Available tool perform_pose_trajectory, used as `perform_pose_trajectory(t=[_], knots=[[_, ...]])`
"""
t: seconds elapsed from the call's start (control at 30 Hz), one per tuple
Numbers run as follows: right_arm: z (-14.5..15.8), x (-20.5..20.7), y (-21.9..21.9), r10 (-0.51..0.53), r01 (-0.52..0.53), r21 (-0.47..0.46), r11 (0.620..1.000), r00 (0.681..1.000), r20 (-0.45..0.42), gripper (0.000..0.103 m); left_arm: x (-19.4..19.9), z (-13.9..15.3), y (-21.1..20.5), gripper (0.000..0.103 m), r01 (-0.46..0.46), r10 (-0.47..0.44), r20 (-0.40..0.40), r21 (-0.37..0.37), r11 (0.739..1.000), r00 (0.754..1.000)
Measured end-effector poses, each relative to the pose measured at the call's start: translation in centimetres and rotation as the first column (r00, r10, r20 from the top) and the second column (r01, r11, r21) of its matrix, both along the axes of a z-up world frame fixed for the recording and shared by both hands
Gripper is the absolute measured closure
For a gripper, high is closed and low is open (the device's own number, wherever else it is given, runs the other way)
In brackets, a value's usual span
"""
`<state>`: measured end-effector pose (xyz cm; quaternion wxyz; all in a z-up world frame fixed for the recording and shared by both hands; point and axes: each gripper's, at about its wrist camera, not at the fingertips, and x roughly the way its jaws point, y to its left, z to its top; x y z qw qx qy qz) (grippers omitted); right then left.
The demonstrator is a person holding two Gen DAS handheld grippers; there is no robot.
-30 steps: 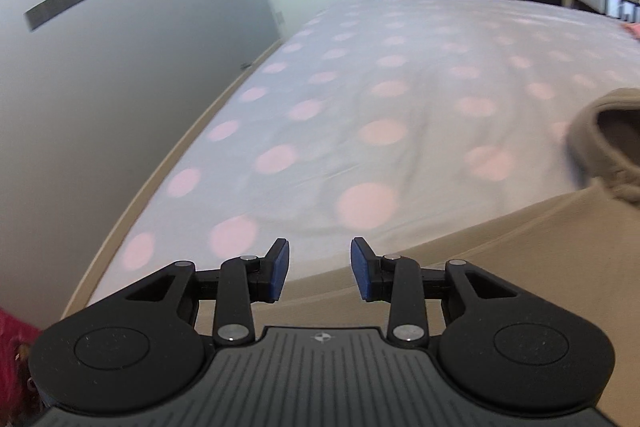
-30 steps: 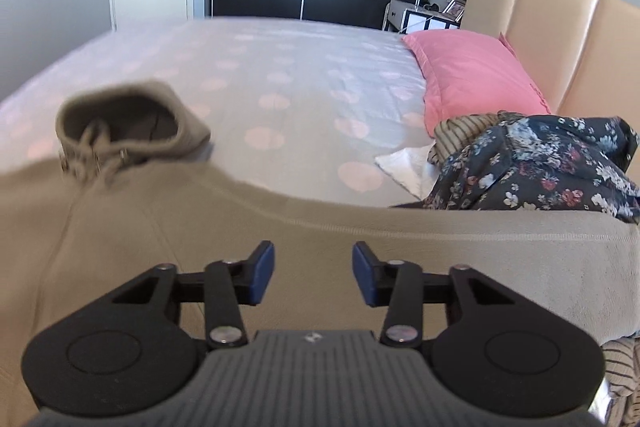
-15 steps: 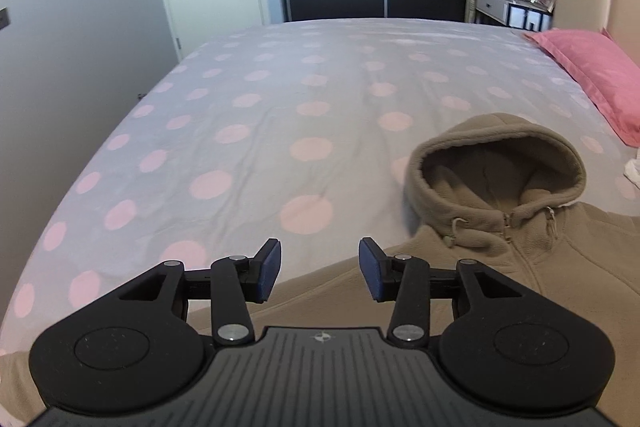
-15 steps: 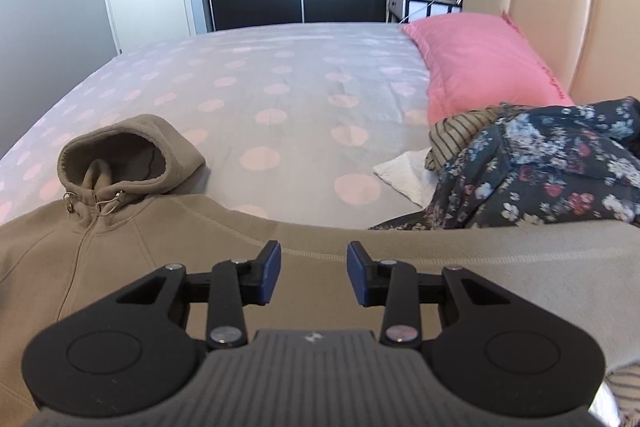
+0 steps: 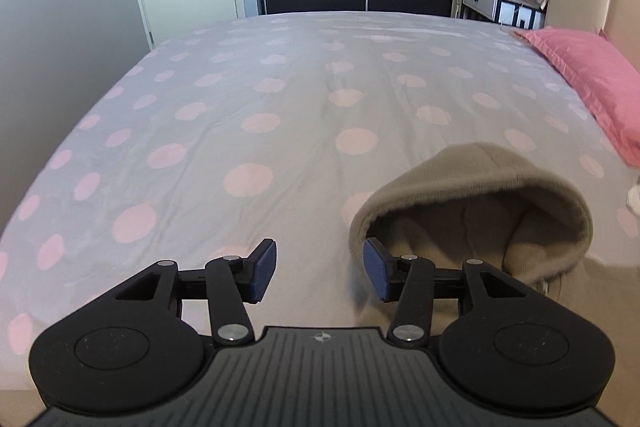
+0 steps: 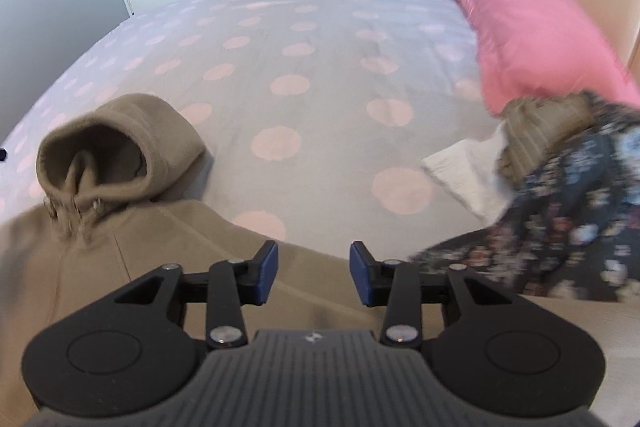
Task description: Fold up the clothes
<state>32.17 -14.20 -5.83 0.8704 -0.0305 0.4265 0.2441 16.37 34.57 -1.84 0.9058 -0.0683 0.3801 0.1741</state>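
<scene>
Two grippers: both over the near edge of the bed [image 5: 256, 115], neither holding anything
Left gripper [image 5: 320, 277]: jaws apart and just been opening; only spotted sheet shows in the gap; its right pad sits just beside the left rim of the hood [image 5: 476, 199], contact not clear
Right gripper [image 6: 313, 279]: jaws apart, just been opening, nothing pinched; beige fabric lies below the gap at the shoulder seam, near where the body meets the sheet
Why so placed: judged as a symmetric set-up, one gripper either side of the hood, each ready to take a shoulder or sleeve
Hoodie [image 6: 132, 251]: beige fleece, zip front facing up, spread flat on the near part of the bed; hood open and standing up rather than lying flat, drawstring ends at the collar
Handling guess: thick, soft fabric, likely to bunch
Clothes pile [image 6: 568, 203]: floral, striped and white items at right, partly blurred, touching the pink pillow [image 6: 536, 35]
Progress: no fold visible yet
</scene>
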Motion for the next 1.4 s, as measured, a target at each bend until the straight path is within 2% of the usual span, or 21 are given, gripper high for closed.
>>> perform_pose_trajectory(t=[0.13, 0.23, 0.33, 0.43, 0.57, 0.63, 0.7, 0.8, 0.87, 0.9, 1.0, 1.17, 1.23, 1.33, 1.4], knots=[[-1.5, 3.9, 2.8, -0.014, 0.026, 0.120, 0.992, 0.994, -0.104, 0.043, 3.1, 0.1, 1.9, 0.056, -0.050, 0.055, 0.055, -0.077, 0.996, 0.997], [-2.7, 6.7, 5.5, -0.019, 0.064, 0.215, 0.974, 0.978, -0.207, 0.039, 5.7, -0.7, 3.7, 0.055, -0.065, 0.073, 0.038, -0.173, 0.983, 0.997], [-3.8, 8.9, 8.8, -0.008, 0.111, 0.323, 0.940, 0.953, -0.303, 0.038, 7.6, -2.8, 5.8, 0.055, -0.051, 0.055, 0.005, -0.309, 0.950, 0.998], [-4.4, 10.2, 12.6, 0.034, 0.105, 0.390, 0.915, 0.942, -0.334, 0.034, 8.8, -5.0, 7.2, 0.055, -0.002, 0.001, -0.002, -0.430, 0.903, 1.000], [-5.8, 10.8, 17.6, 0.100, 0.027, 0.353, 0.935, 0.937, -0.336, 0.032, 10.1, -7.6, 6.9, 0.055, 0.041, -0.076, -0.072, -0.393, 0.918, 0.995], [-6.8, 10.8, 19.4, 0.116, -0.009, 0.301, 0.954, 0.932, -0.342, 0.032, 10.0, -8.9, 7.0, 0.055, 0.052, -0.100, -0.098, -0.408, 0.912, 0.990], [-8.0, 10.8, 20.1, 0.125, -0.029, 0.259, 0.965, 0.924, -0.360, 0.032, 9.6, -9.9, 7.4, 0.055, 0.068, -0.127, -0.108, -0.430, 0.900, 0.986], [-10.0, 10.9, 20.2, 0.126, -0.035, 0.225, 0.974, 0.907, -0.401, 0.032, 8.9, -11.1, 8.1, 0.053, 0.076, -0.144, -0.128, -0.429, 0.900, 0.981], [-11.2, 11.1, 20.2, 0.113, -0.033, 0.195, 0.980, 0.902, -0.416, 0.032, 8.6, -11.8, 8.3, 0.043, 0.074, -0.149, -0.153, -0.413, 0.908, 0.977], [-11.7, 11.2, 20.2, 0.109, -0.032, 0.188, 0.982, 0.901, -0.421, 0.032, 8.4, -12.0, 8.3, 0.043, 0.081, -0.157, -0.158, -0.404, 0.911, 0.975], [-12.1, 11.5, 20.1, 0.115, -0.028, 0.203, 0.979, 0.896, -0.428, 0.032, 8.3, -11.7, 8.2, 0.042, 0.109, -0.176, -0.144, -0.386, 0.916, 0.974], [-10.7, 12.5, 20.5, 0.145, -0.058, 0.232, 0.971, 0.915, -0.377, 0.034, 9.8, -9.9, 8.1, 0.042, 0.157, -0.196, -0.078, -0.349, 0.924, 0.977], [-10.5, 13.1, 21.2, 0.147, -0.057, 0.243, 0.968, 0.917, -0.372, 0.034, 10.9, -10.4, 7.8, 0.042, 0.167, -0.213, -0.095, -0.354, 0.920, 0.972], [-10.8, 13.6, 22.5, 0.143, -0.071, 0.211, 0.975, 0.926, -0.351, 0.041, 11.9, -11.7, 6.9, 0.042, 0.180, -0.235, -0.119, -0.352, 0.918, 0.965], [-11.0, 13.7, 23.4, 0.140, -0.087, 0.171, 0.981, 0.934, -0.330, 0.054, 11.8, -12.0, 6.2, 0.043, 0.201, -0.248, -0.105, -0.331, 0.922, 0.963]])
